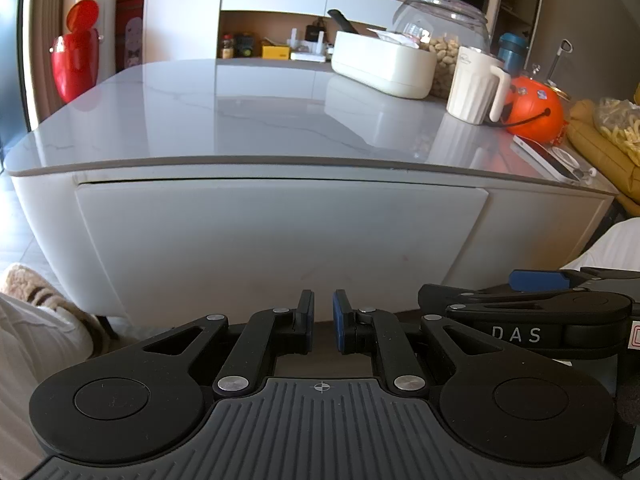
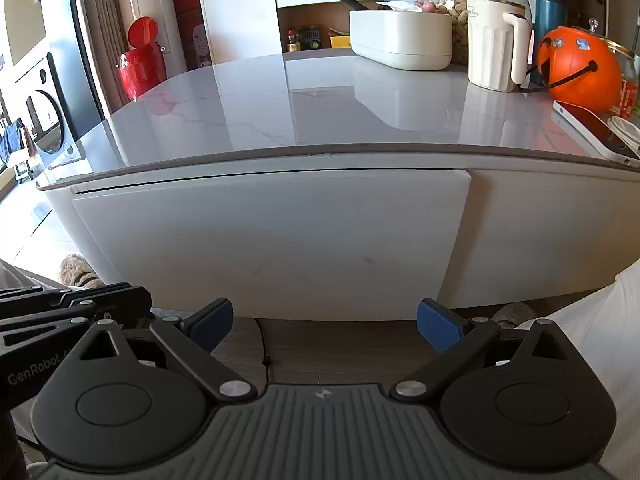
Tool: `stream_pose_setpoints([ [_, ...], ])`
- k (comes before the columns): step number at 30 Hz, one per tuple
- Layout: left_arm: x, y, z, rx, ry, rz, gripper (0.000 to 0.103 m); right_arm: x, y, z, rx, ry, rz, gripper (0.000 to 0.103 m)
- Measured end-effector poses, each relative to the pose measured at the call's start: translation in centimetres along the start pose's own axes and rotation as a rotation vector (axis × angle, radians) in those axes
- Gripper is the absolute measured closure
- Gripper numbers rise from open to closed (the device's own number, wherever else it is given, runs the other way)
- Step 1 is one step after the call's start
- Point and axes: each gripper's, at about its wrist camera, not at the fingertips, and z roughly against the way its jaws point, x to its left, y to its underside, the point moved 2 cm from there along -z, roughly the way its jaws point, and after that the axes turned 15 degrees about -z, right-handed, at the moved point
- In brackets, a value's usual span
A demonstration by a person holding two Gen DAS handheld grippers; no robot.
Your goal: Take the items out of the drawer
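The white drawer front (image 1: 280, 240) (image 2: 272, 240) sits closed under the grey table top (image 1: 240, 120), with only a thin seam along its upper edge; its contents are hidden. My left gripper (image 1: 323, 312) hangs low before the drawer's lower edge, its blue pads (image 1: 340, 320) nearly together with nothing between them. My right gripper (image 2: 324, 324) is at the same height, open wide and empty, also short of the drawer. Each gripper shows at the edge of the other's view: the right gripper (image 1: 540, 300) and the left gripper (image 2: 60, 304).
On the table's far right stand a white tub (image 1: 384, 64), a glass jar of peanuts (image 1: 444, 20), a white mug (image 1: 476, 84), an orange pumpkin bucket (image 1: 534, 112) and a phone (image 1: 548, 158). A red bin (image 1: 76, 60) stands beyond the left corner. Wood floor lies below.
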Motion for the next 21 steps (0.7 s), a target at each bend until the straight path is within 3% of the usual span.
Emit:
stream_pose_setpoints([
  [21, 0.02, -0.01, -0.03, 0.003, 0.0, 0.002, 0.09, -0.36, 0.08, -0.36, 0.003, -0.006, 0.002, 0.004],
])
